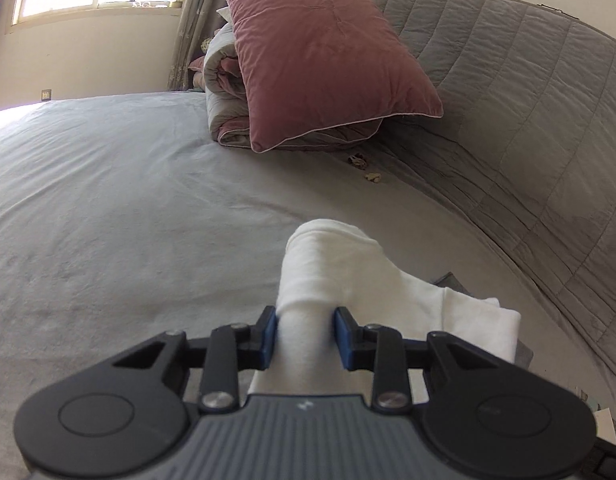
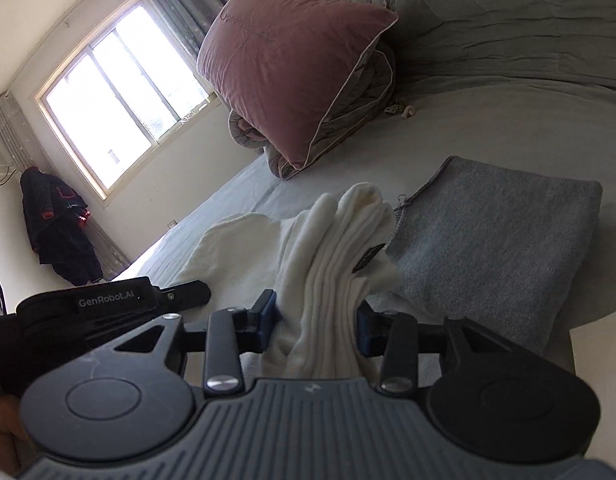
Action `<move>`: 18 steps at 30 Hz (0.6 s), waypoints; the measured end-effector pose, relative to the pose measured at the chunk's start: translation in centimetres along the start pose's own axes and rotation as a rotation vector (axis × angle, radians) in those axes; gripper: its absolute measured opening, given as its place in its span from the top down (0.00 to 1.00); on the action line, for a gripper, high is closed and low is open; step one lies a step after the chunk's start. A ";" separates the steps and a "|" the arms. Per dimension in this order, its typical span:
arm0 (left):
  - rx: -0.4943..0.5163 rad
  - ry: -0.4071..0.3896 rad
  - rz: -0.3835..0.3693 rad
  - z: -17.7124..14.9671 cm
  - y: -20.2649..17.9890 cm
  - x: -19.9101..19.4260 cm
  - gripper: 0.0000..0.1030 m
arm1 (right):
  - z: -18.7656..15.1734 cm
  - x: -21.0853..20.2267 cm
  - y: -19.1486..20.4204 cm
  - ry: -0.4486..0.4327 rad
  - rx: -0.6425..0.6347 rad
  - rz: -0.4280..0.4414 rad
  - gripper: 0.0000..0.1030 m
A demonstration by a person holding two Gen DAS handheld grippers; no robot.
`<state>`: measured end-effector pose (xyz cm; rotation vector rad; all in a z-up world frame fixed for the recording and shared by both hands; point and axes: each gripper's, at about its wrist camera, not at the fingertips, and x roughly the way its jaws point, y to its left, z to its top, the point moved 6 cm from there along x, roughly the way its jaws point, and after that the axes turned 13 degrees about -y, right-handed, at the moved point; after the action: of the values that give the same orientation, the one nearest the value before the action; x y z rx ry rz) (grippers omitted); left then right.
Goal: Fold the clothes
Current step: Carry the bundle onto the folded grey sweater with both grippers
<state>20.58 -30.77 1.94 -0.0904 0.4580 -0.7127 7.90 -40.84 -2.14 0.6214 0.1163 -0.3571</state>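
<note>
White garment is held low-centre in both frames, above the bed, bunched between both grippers' fingers: left gripper, right gripper. Soft, light, limp fabric; sags w/o support. Best gripped at edges/corners. Grey cloth lies folded at right.

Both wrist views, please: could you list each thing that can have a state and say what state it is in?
Left gripper: shut on the white garment.
Right gripper: shut on the white garment.
White garment: bunched, lifted at both grips.
Grey garment: folded flat on the bed.
Pink pillow: leaning on a folded quilt.
Dark jacket: hanging by the window.
</note>
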 end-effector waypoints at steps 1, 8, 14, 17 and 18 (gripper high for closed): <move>0.009 0.001 -0.022 0.1 -1.1 0.9 0.70 | 0.5 0.0 -0.6 -0.027 -0.007 -0.027 0.58; 0.094 0.004 -0.168 0.3 -8.1 6.0 0.70 | 2.9 -0.5 -4.3 -0.189 -0.060 -0.206 0.58; 0.140 -0.001 -0.249 -0.7 -11.5 9.2 0.70 | 3.8 -0.6 -6.5 -0.239 -0.061 -0.300 0.58; 0.166 -0.001 -0.283 -1.2 -12.9 10.7 0.70 | 3.6 -0.4 -7.5 -0.227 -0.025 -0.325 0.58; 0.184 0.002 -0.287 -1.5 -13.2 11.2 0.70 | 3.4 -0.3 -7.8 -0.219 -0.017 -0.332 0.58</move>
<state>19.30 -47.87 -0.53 0.0182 0.3829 -1.0337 4.78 -48.60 -3.61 0.5419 0.0122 -0.7416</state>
